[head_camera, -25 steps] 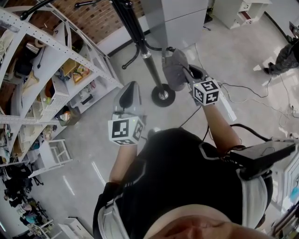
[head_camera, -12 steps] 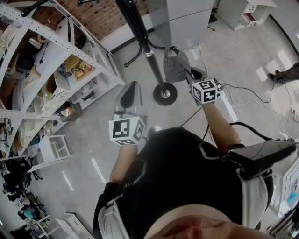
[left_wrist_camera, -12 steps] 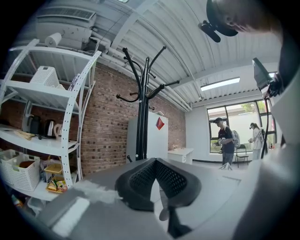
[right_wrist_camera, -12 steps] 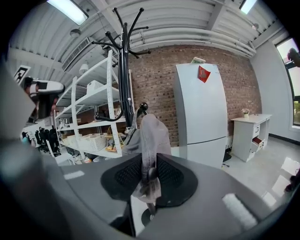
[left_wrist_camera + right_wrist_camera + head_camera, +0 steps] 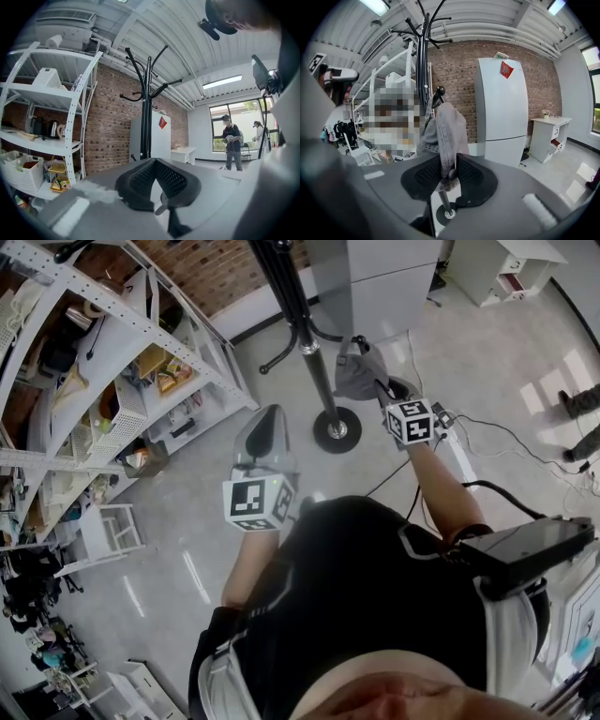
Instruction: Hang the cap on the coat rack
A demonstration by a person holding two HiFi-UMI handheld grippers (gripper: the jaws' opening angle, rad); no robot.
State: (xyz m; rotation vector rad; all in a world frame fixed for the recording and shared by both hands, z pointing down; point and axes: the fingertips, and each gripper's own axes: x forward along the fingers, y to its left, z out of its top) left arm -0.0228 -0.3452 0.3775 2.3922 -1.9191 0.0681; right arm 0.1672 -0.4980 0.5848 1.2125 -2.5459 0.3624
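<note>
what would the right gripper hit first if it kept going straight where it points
Probably the coat rack's lower hook: the right gripper, shut on the gray cap, points at it, cap leading. Depth is unclear.

The head camera looks steeply down over the person's torso at the floor, with the left hand-held gripper (image 5: 267, 423) and right hand-held gripper (image 5: 380, 388) close below it. Each gripper's camera sits behind its jaws, tilted up towards the red brick wall (image 5: 110, 122). All three views share the tall black metal coat rack (image 5: 320, 381). The right gripper view is nearest to it, with the grey fabric cap (image 5: 445, 131) just before its lens.
</note>
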